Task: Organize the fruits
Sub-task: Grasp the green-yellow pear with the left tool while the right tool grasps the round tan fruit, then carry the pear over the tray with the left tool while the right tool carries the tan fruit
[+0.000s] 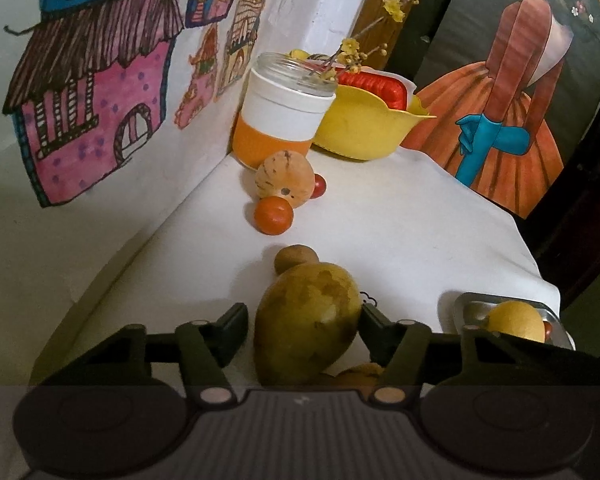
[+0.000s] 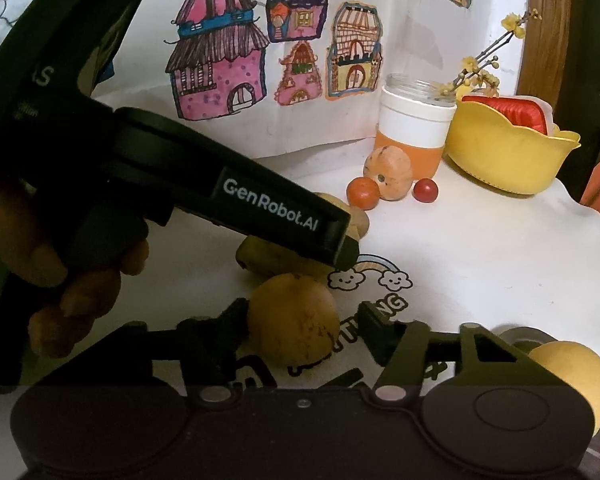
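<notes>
Only in the right wrist view are the person's hand (image 2: pixel 72 276) and the body of the left gripper (image 2: pixel 342 252), lettered "GenRobot.AI", seen, reaching over the white tablecloth (image 2: pixel 480 248) with its printed rainbow and clouds. Only in the left wrist view is the greenish-yellow mango (image 1: pixel 306 322) shown whole, lying on the cloth between the fingers of the left gripper (image 1: pixel 303 320); the fingers are spread, the right one touching its skin and the left one standing just clear. The mango is smooth, egg-shaped and mottled with brown patches. In the right wrist view a round, dull orange fruit (image 2: pixel 294 320), speckled with dark marks, is framed by the parted fingers of the right gripper (image 2: pixel 304 326); contact cannot be told. A metal tray (image 1: pixel 476 306) with a yellow fruit (image 1: pixel 516 320) in it is seen at the table's right edge. Farther back are set two glossy red tomatoes (image 2: pixel 363 193) beside a ribbed, tan speckled melon (image 2: pixel 389 173), a glass jar (image 2: pixel 414 118) with white and orange bands, and a scalloped yellow plastic bowl (image 2: pixel 500 152).
</notes>
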The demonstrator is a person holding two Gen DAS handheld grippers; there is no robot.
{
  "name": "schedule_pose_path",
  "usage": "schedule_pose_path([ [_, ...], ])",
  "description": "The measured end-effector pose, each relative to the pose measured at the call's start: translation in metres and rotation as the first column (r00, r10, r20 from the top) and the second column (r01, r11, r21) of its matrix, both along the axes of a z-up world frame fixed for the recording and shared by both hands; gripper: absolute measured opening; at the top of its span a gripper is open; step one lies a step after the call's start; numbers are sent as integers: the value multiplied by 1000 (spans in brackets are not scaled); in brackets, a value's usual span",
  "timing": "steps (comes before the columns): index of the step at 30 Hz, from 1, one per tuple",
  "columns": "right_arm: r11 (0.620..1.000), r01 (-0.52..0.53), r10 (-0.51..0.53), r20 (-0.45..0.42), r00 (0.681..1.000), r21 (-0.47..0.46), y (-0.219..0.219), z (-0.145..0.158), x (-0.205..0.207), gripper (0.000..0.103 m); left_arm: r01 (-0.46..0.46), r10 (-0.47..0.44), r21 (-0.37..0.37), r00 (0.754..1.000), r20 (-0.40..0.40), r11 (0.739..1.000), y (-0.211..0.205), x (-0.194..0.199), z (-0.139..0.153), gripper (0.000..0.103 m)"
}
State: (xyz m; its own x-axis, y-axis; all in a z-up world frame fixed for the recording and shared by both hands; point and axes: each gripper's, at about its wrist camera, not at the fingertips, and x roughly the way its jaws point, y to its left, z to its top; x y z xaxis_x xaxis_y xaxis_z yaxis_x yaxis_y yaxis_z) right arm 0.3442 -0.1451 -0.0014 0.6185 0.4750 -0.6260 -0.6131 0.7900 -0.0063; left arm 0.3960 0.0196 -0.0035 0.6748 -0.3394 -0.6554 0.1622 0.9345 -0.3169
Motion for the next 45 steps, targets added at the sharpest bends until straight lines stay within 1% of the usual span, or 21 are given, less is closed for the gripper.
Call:
schedule_pose_path([
  [1,1000,-5,5,-2,1000,3,0,0,0,54,4,-4,-3,1000,-2,1000,-1,0,0,59],
  [3,1000,-12,12,-1,1000,5,1,1,-2,48,2,-2,1,1000,-2,1000,-2,-1,0,59],
  [13,1000,-13,13,-2,1000,0,-3,2,-16,47,-20,20,-6,1000,-12,1000,3,-15,2,58],
  [22,999,-37,37,-12,999,3,-6,4,-37,47,-58,58,10,998,-14,998,8,-37,4,58],
  [27,1000,-28,28,-8,1000,4,-10,5,-49,47,-63,63,11,998,-12,998,10,-52,4,58],
  [38,1000,-12,12,10,1000,27,-22,18,-86,47,-64,63,-10,997,-31,998,10,-84,8,58],
  [42,999,2,-3,22,1000,41,-31,26,-99,47,-50,50,-8,998,-34,999,7,-96,15,58],
  [45,998,18,-20,39,999,53,-42,33,-106,47,-41,40,-4,999,-21,999,2,-102,23,58],
])
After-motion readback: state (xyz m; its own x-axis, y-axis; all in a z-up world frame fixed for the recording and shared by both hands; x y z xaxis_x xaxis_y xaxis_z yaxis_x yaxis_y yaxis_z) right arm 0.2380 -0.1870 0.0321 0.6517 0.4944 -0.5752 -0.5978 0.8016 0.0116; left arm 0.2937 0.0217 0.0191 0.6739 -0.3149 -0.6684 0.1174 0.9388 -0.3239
